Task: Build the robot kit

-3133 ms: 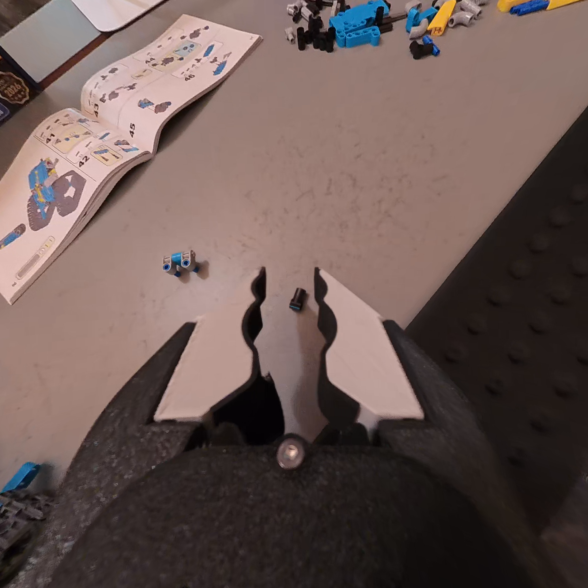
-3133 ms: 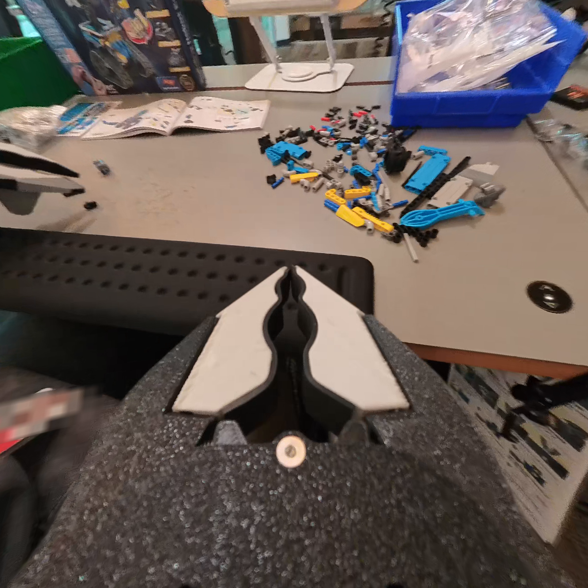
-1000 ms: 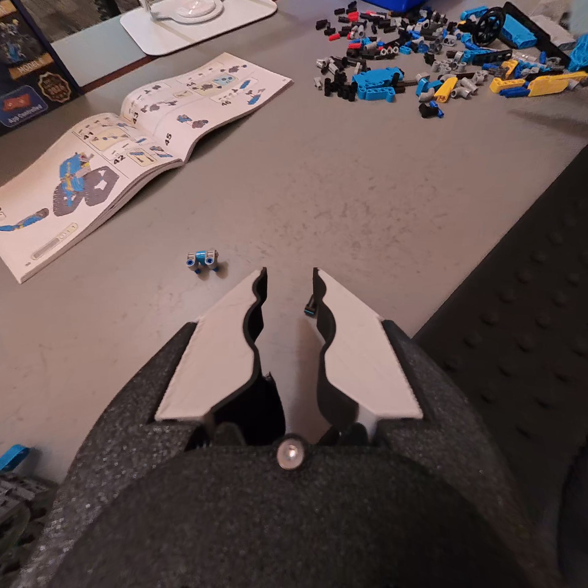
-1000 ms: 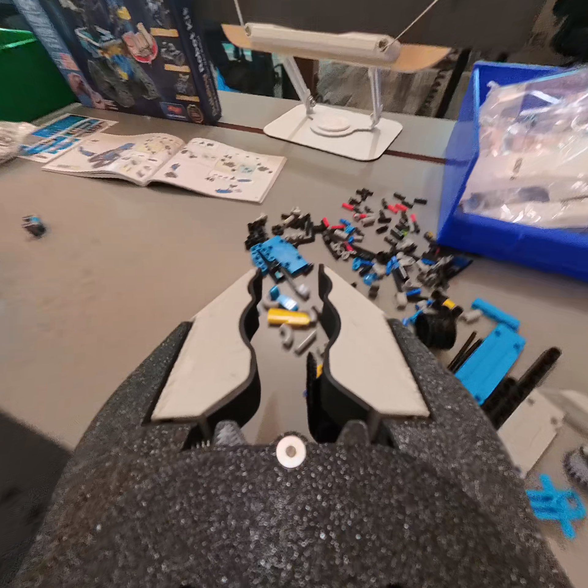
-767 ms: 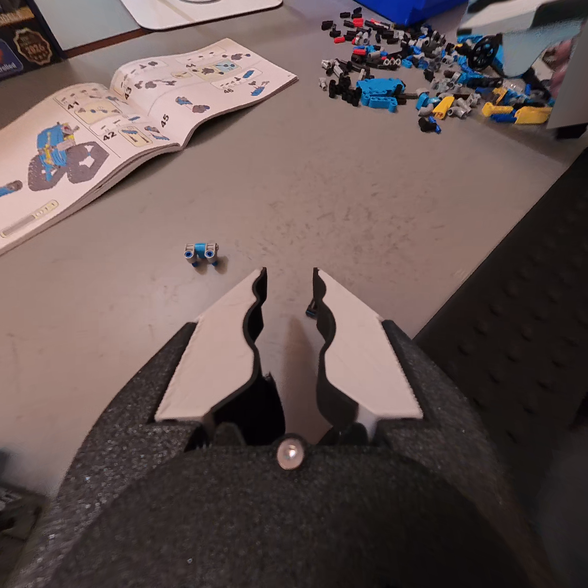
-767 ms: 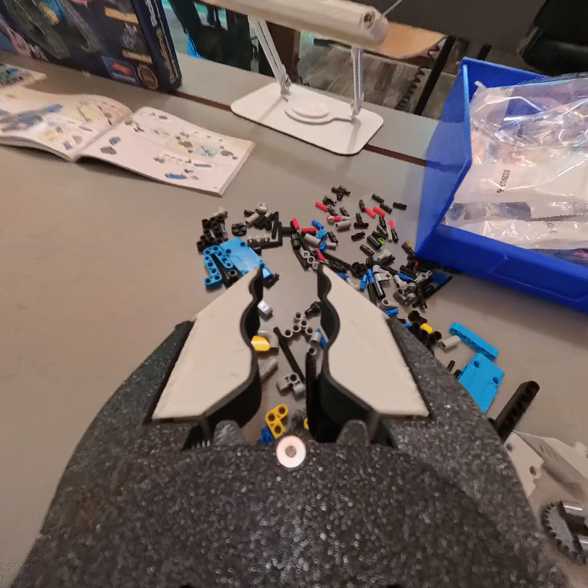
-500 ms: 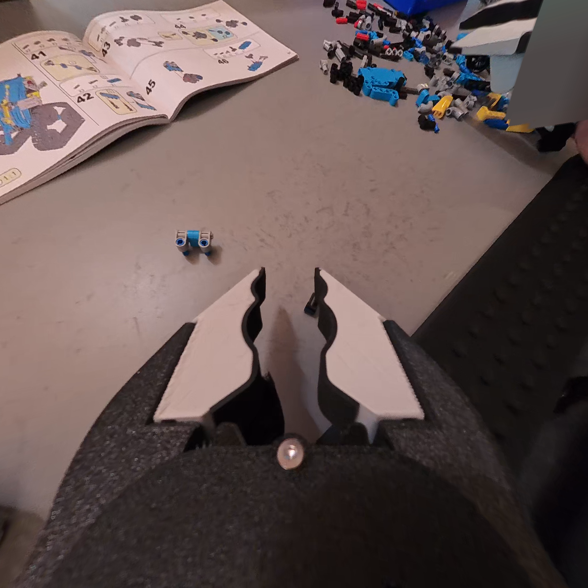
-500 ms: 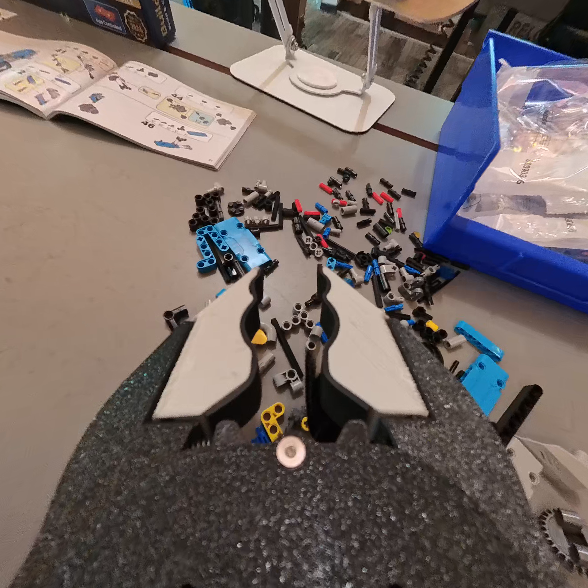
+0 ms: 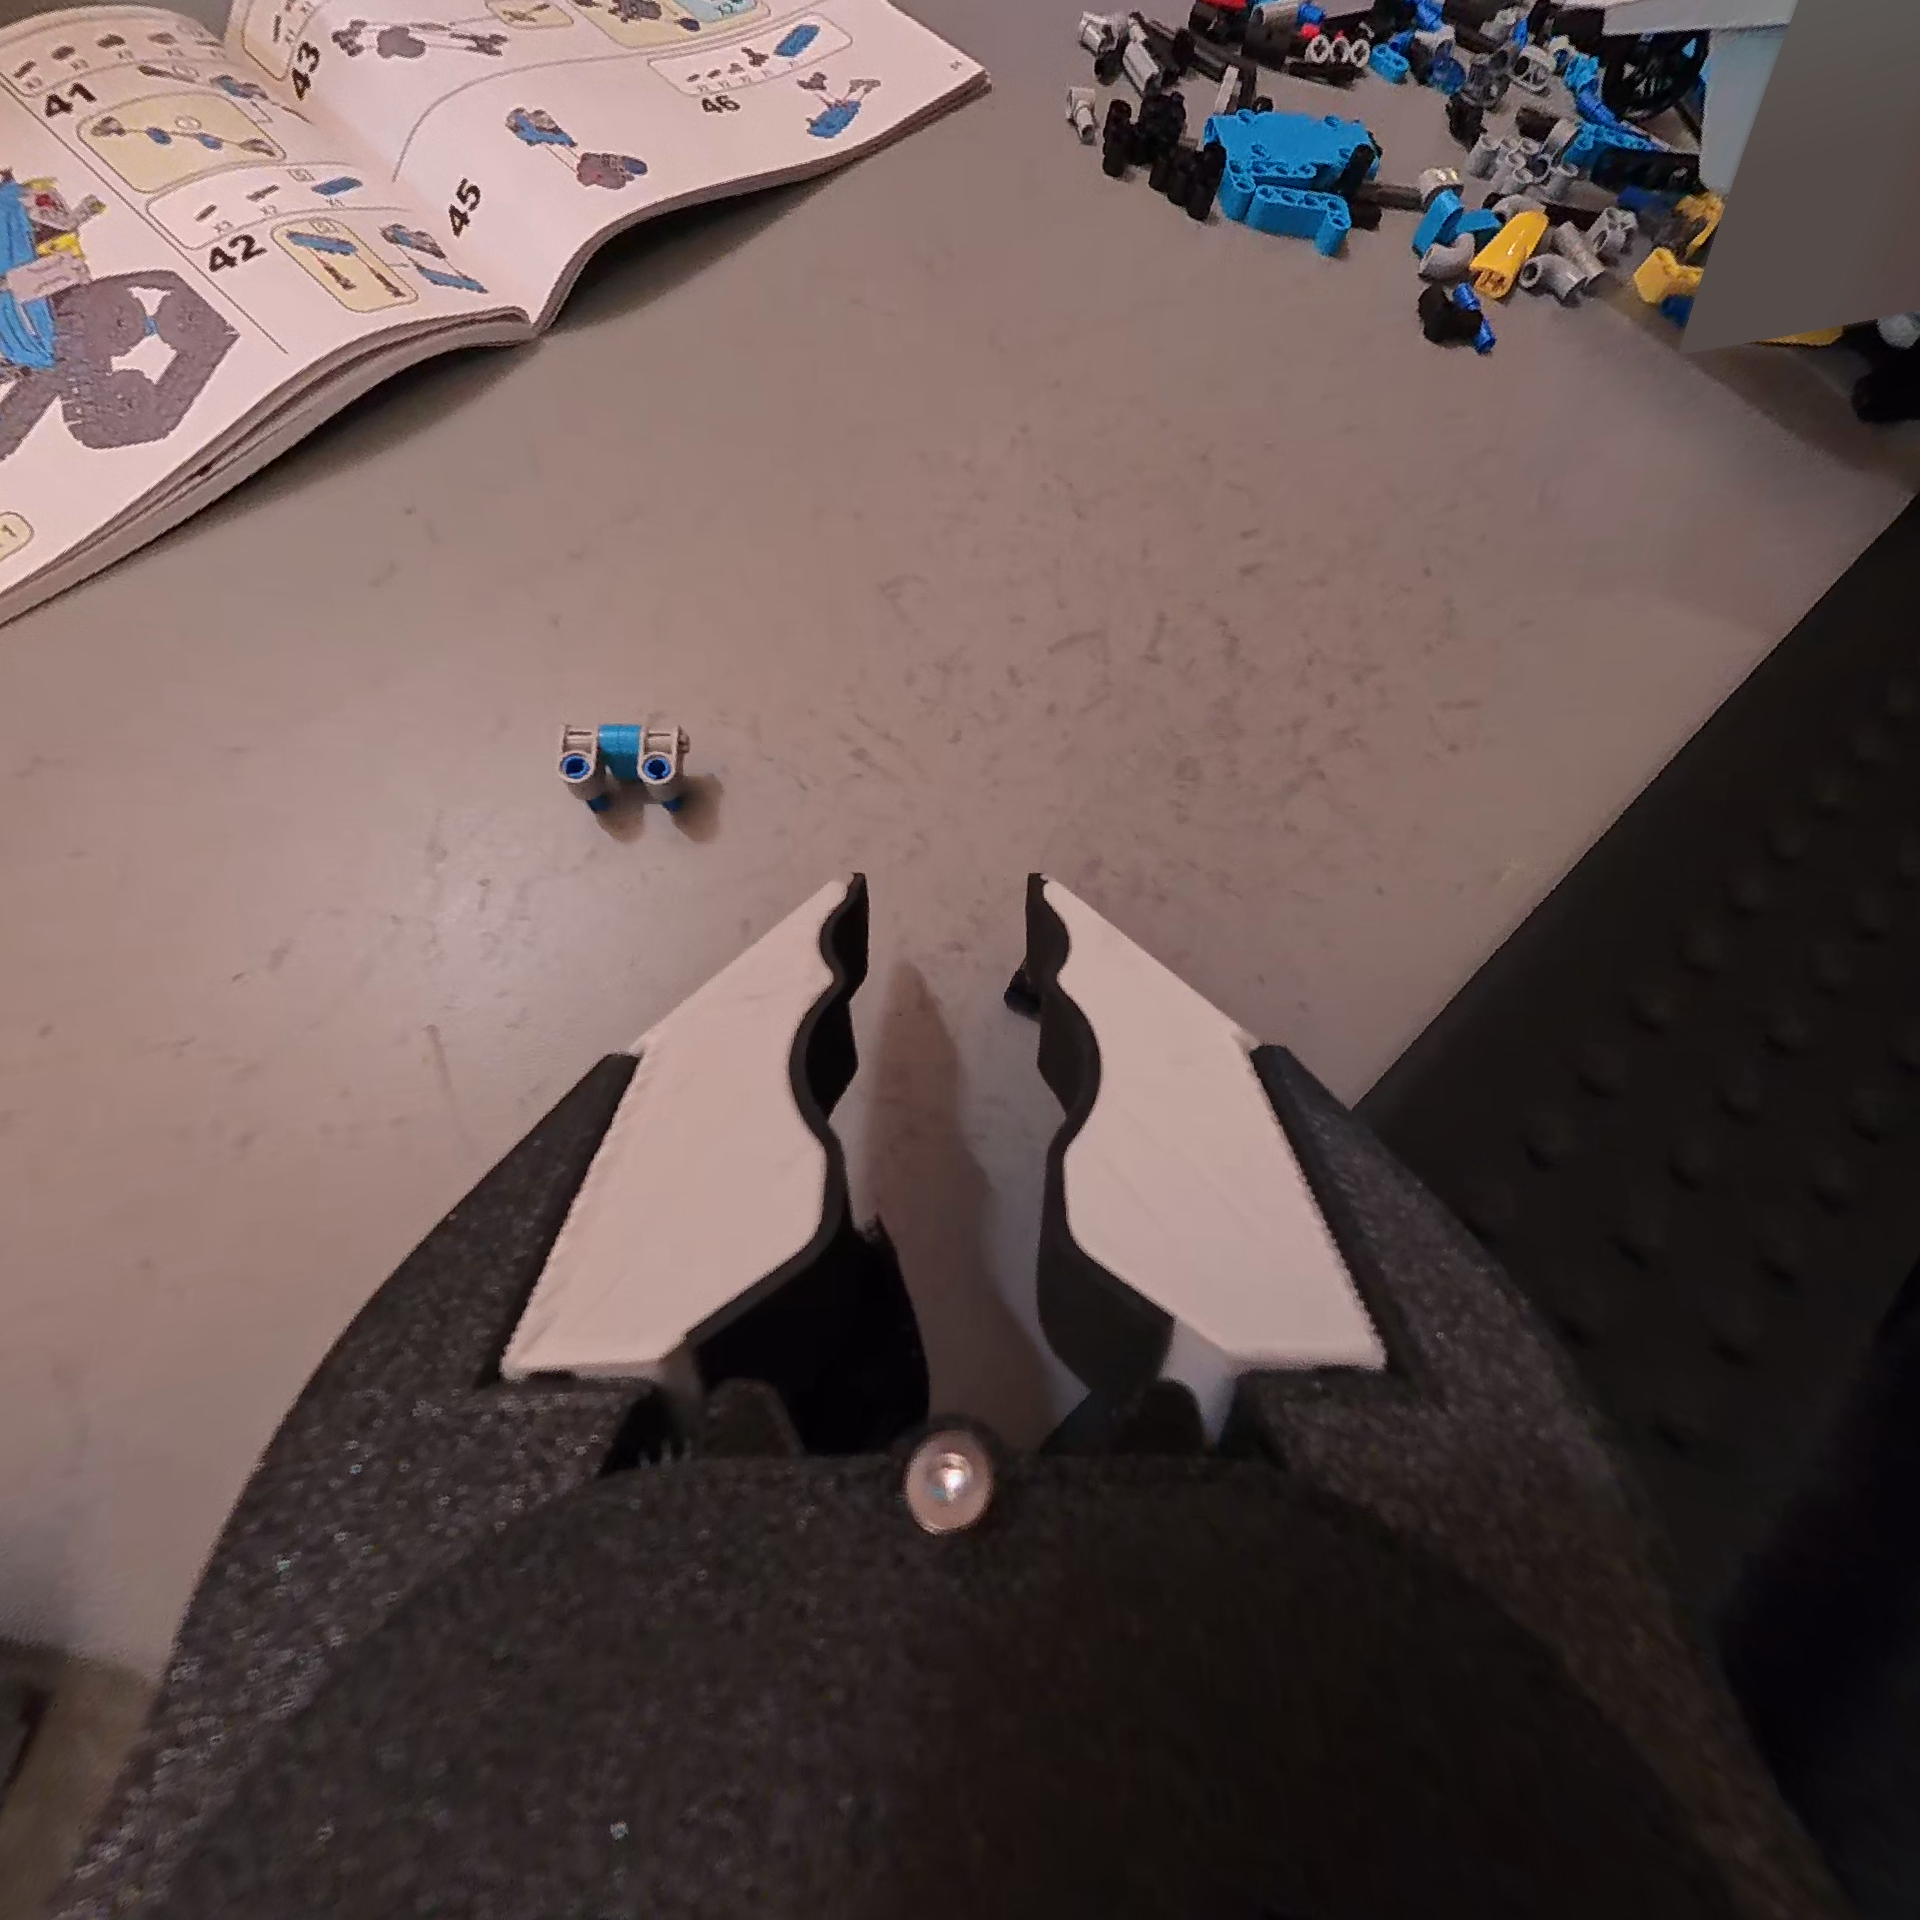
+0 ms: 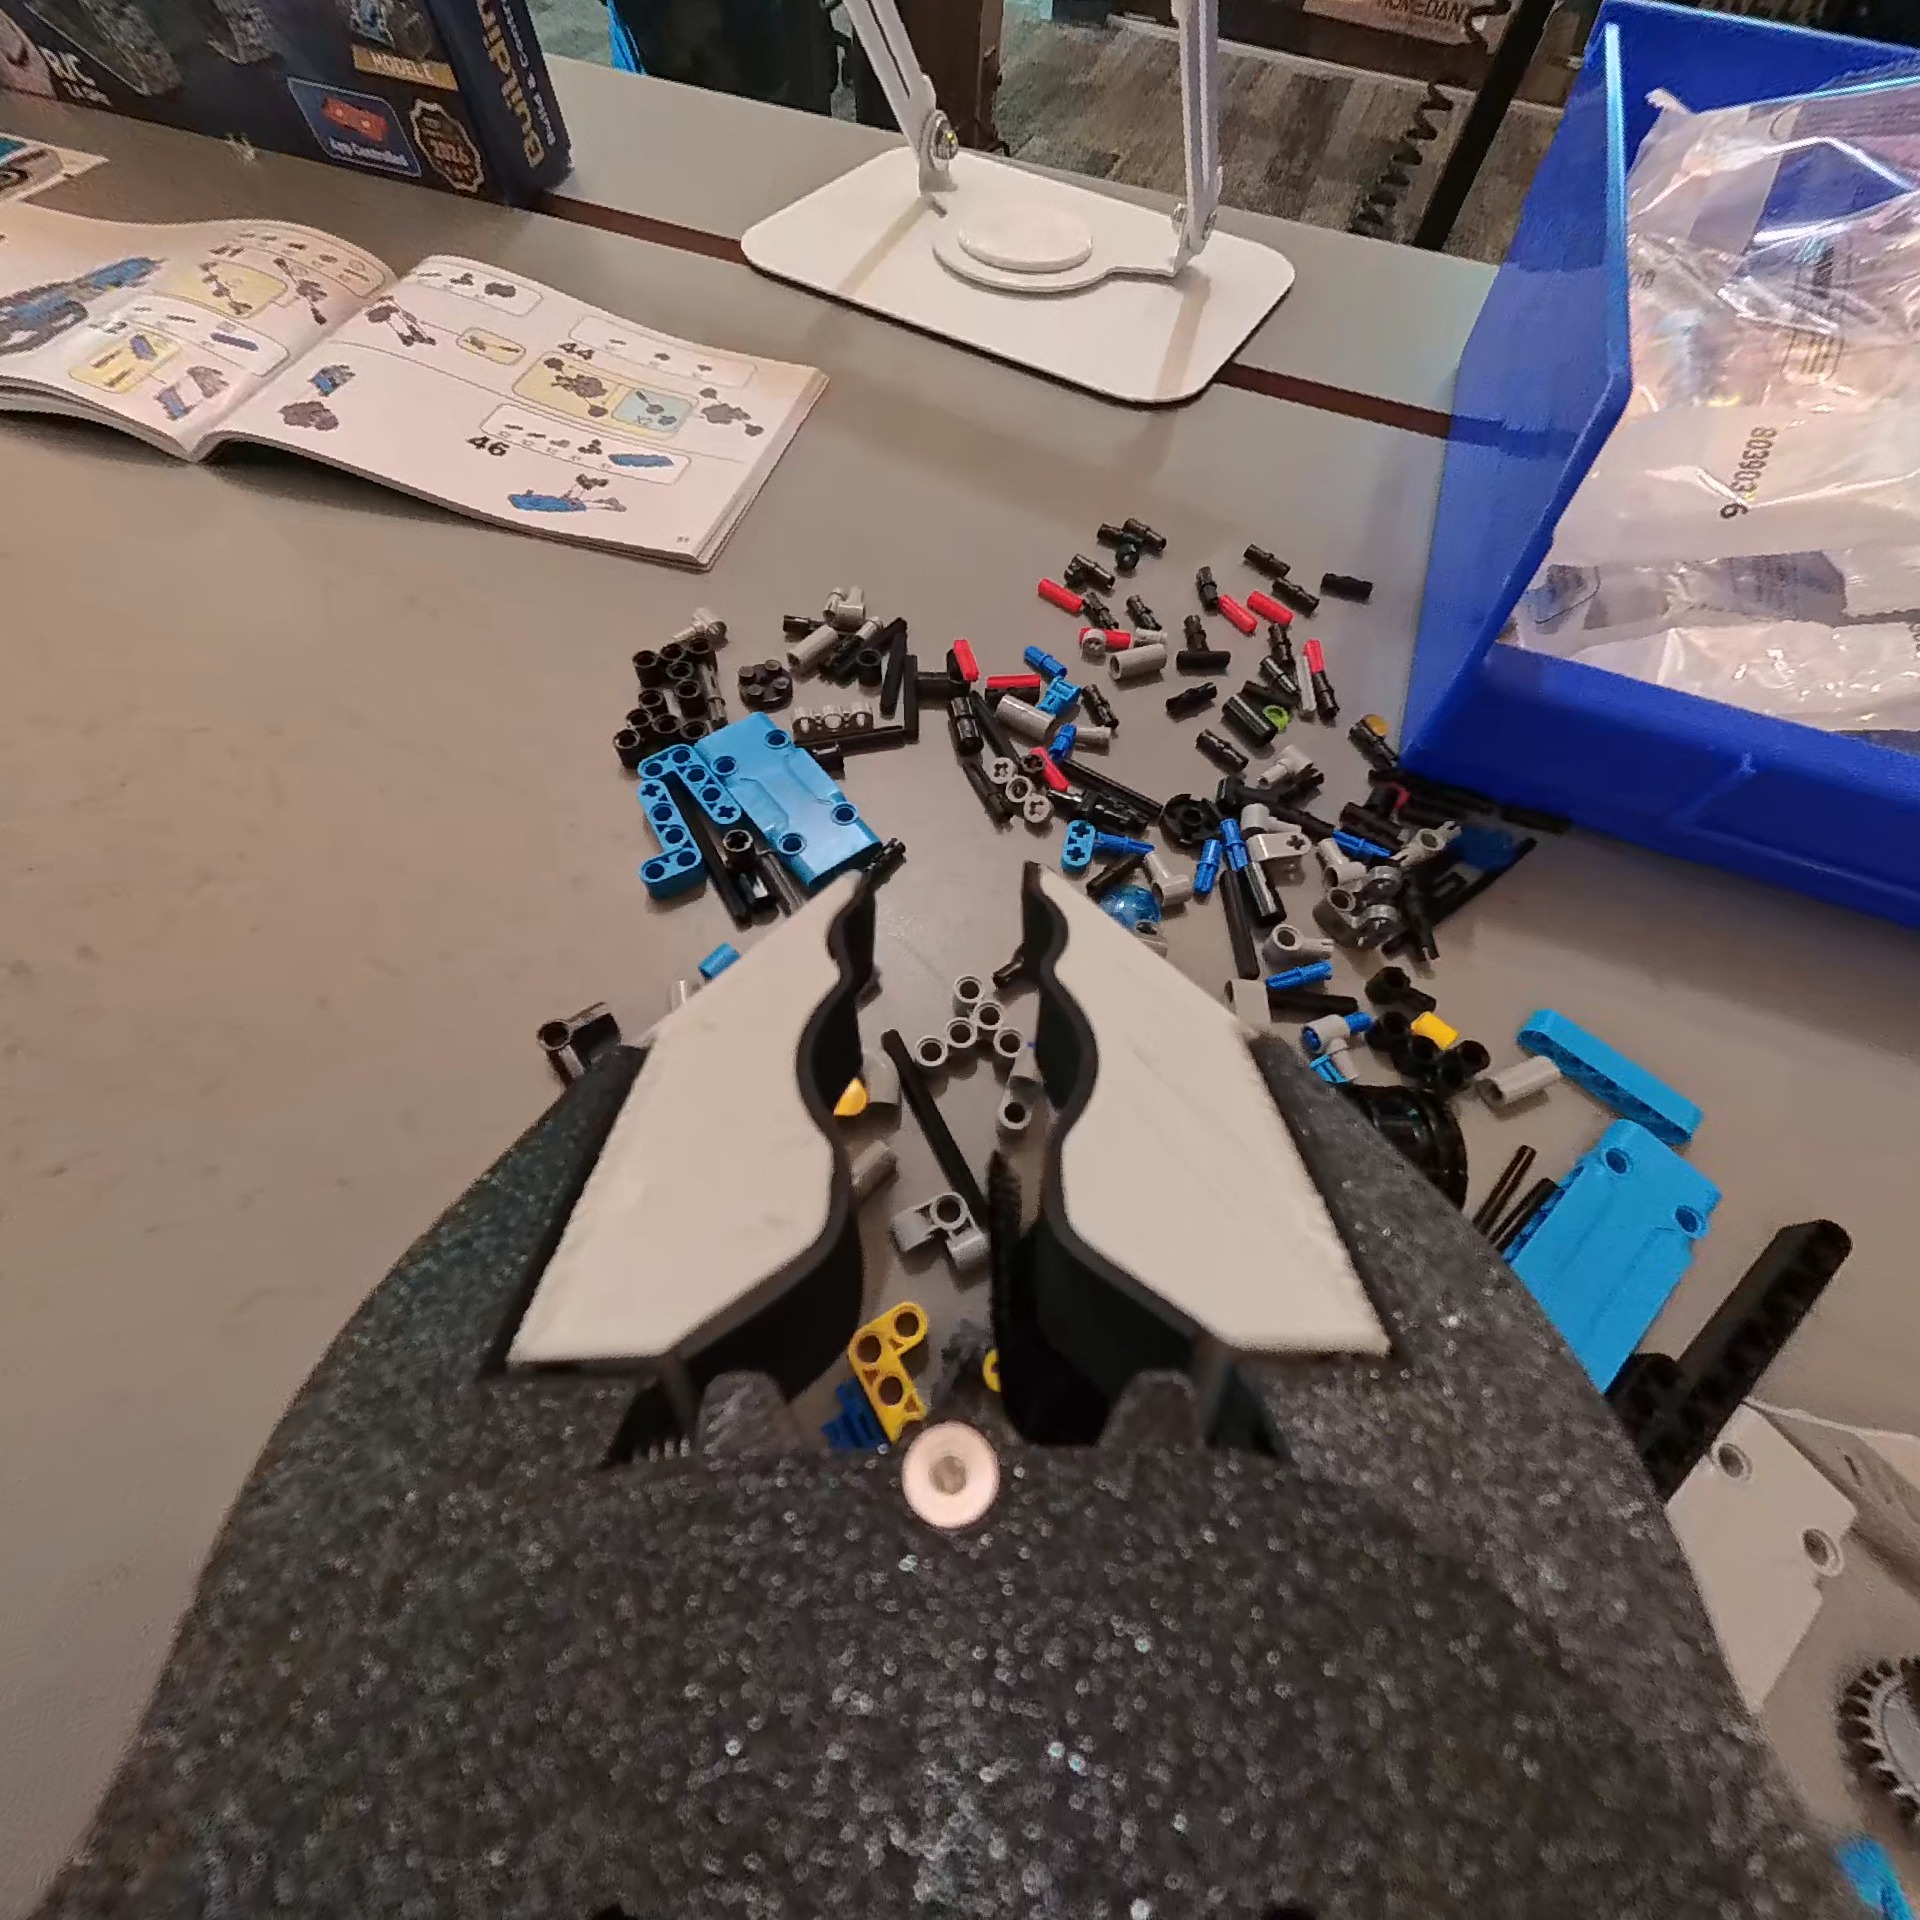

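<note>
My left gripper [image 9: 945, 883] is open and empty, low over the grey table [image 9: 1039, 520]. A small black and blue pin [image 9: 1020, 992] lies on the table against the inner edge of its right finger. A small grey and blue assembly [image 9: 621, 761] stands to the front left of it. My right gripper [image 10: 945, 883] is open and empty, hovering over a scatter of small building parts [image 10: 1091, 748]. Grey connectors [image 10: 977, 1023], a black axle [image 10: 940, 1127] and a yellow piece [image 10: 888, 1361] lie on the table between its fingers. A blue panel [image 10: 779, 795] lies just past its left fingertip.
An open instruction booklet [image 9: 312, 208] [image 10: 416, 384] lies at the back left. A blue bin [image 10: 1683, 520] with plastic bags stands at the right. A white lamp base [image 10: 1018, 260] and a printed box [image 10: 312, 83] stand at the back. A black perforated mat [image 9: 1714, 1039] lies at the left gripper's right. Tip to tip, the grippers are about 35 cm apart.
My right gripper has opened and moved from the table's near edge forward over the parts pile, then lower and closer. My left gripper has stayed open and shifted a little forward over the pin.
</note>
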Demonstrator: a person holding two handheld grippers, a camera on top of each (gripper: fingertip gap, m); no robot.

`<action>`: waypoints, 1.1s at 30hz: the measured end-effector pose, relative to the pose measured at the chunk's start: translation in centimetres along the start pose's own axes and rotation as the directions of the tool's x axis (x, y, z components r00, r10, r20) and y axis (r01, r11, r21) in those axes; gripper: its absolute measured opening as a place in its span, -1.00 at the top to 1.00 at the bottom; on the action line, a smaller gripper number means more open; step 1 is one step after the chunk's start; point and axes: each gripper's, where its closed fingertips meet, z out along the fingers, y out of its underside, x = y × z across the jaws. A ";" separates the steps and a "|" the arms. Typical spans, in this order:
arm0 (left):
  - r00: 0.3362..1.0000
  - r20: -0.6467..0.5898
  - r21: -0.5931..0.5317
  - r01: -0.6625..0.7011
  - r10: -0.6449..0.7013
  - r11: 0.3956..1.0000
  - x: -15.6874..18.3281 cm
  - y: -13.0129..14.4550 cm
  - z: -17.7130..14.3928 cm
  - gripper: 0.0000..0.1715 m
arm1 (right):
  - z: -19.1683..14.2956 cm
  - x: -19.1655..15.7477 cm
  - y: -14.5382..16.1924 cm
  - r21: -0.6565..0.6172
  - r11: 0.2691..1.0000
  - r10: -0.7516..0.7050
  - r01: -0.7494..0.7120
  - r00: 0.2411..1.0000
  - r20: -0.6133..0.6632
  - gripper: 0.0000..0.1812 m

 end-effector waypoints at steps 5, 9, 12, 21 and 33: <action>1.000 -0.017 0.004 -0.011 0.011 1.000 0.3 -0.1 0.0 0.65 | -0.1 0.5 -0.1 -0.003 1.000 -0.007 0.007 0.999 -0.032 0.68; 0.999 -0.038 0.020 -0.015 0.016 1.000 0.6 -0.3 -0.2 0.65 | 0.0 1.3 -0.6 -0.001 1.000 -0.011 0.011 0.998 -0.056 0.78; 0.999 -0.049 0.028 -0.018 0.020 0.999 0.8 -0.4 -0.4 0.65 | 1.0 1.8 -3.2 -0.025 1.000 -0.003 0.002 0.999 -0.054 0.73; 0.995 -0.006 0.114 -0.097 0.099 0.989 1.2 -1.5 -1.6 0.65 | 0.8 -5.0 -15.3 -0.130 0.987 -0.077 0.100 0.983 0.168 0.54; 0.990 0.139 0.294 -0.054 0.013 0.954 -2.8 -3.3 -4.8 0.55 | 5.7 -21.3 -8.7 -0.015 0.991 0.096 -0.130 0.643 0.760 0.74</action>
